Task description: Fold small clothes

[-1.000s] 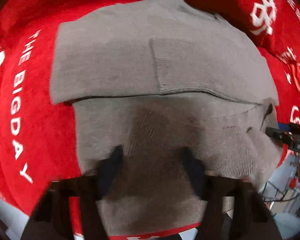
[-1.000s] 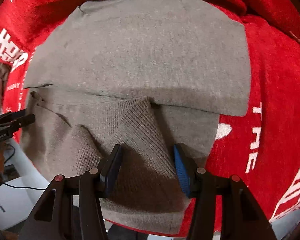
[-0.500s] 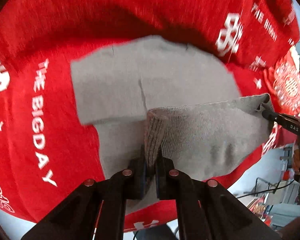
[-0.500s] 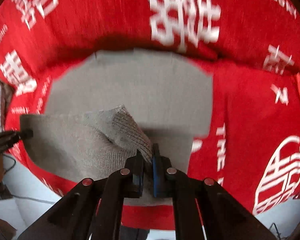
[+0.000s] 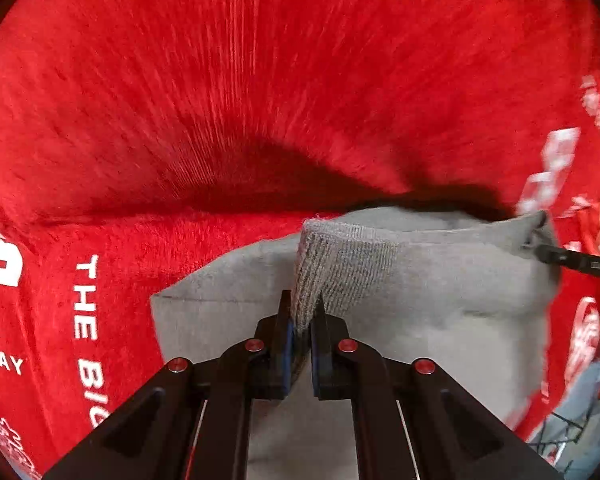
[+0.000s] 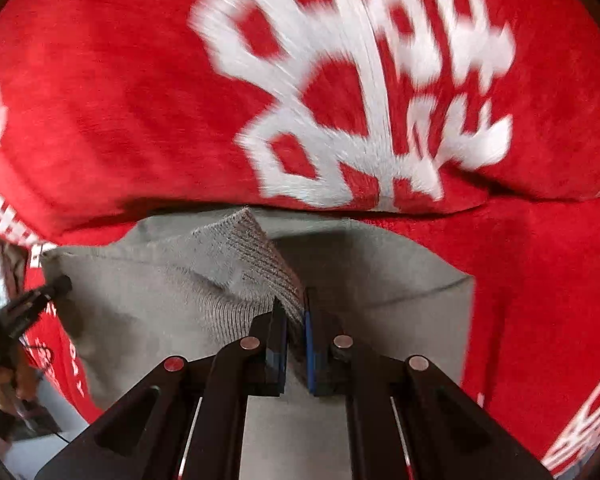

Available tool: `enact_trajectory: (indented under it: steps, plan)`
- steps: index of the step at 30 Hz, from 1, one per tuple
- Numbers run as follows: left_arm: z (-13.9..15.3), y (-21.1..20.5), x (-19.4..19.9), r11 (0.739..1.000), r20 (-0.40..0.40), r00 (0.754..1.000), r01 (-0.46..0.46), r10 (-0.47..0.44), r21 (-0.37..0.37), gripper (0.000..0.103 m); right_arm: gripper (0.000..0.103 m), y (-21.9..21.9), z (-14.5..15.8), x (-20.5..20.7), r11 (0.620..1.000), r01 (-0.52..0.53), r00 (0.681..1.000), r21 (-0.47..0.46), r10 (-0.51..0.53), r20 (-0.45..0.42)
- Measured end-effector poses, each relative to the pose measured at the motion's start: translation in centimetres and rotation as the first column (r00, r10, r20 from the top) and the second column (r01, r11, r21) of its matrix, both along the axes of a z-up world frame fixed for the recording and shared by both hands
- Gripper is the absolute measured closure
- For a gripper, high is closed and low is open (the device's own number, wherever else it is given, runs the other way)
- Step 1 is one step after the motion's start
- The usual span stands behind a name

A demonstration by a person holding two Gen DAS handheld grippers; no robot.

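Red plush blanket with white printed lettering (image 5: pixel 228 92) covers the whole work surface and rises as a fold at the far side. On it lies the small grey knitted garment (image 5: pixel 440 312), occupying the near centre of both views, with its lower layer flat on the blanket.

Both tools grip the garment's near ribbed hem, which is raised and carried toward the far edge; holding two corners at once keeps the hem straight so the fold lands even.

The left gripper (image 5: pixel 300 322) has its jaws closed to a narrow slit, with a ridge of ribbed knit pinched between the blue pads. The right gripper (image 6: pixel 296 314) is in the same condition, clamped on the opposite corner of the hem. Each tool's tip is visible at the side of the other tool's view, at the far end of the lifted edge.

The knit is thin and soft. It sags between the two grip points and shows coarse ribbing at the hem, with finer, smooth stitch elsewhere.
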State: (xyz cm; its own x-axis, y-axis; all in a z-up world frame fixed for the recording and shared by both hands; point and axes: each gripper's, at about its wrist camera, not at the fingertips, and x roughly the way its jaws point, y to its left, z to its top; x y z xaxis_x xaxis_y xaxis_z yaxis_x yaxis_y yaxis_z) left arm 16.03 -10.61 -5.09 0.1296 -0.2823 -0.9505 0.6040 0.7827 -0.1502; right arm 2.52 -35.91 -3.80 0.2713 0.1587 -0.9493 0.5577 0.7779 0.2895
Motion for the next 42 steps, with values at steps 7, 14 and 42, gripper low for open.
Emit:
enact_trajectory:
  steps: [7, 14, 42]
  plan:
    - [-4.4, -1.0, 1.4, 0.991, 0.030, 0.996, -0.083, 0.080, 0.106, 0.095, 0.079, -1.9, -4.5, 0.7, 0.997, 0.076, 0.995, -0.035, -0.078, -0.067]
    - [-1.8, -0.5, 1.8, 0.991, 0.059, 0.994, -0.095, 0.090, 0.094, 0.094, 0.073, -2.3, -0.8, -0.7, 0.994, 0.098, 0.995, -0.048, -0.097, 0.027]
    - [-1.9, 0.5, -2.3, 0.989, 0.028, 1.000, -0.005, 0.000, 0.150, 0.094, 0.087, 2.2, -2.0, 1.5, 0.994, 0.013, 1.000, -0.108, -0.012, 0.007]
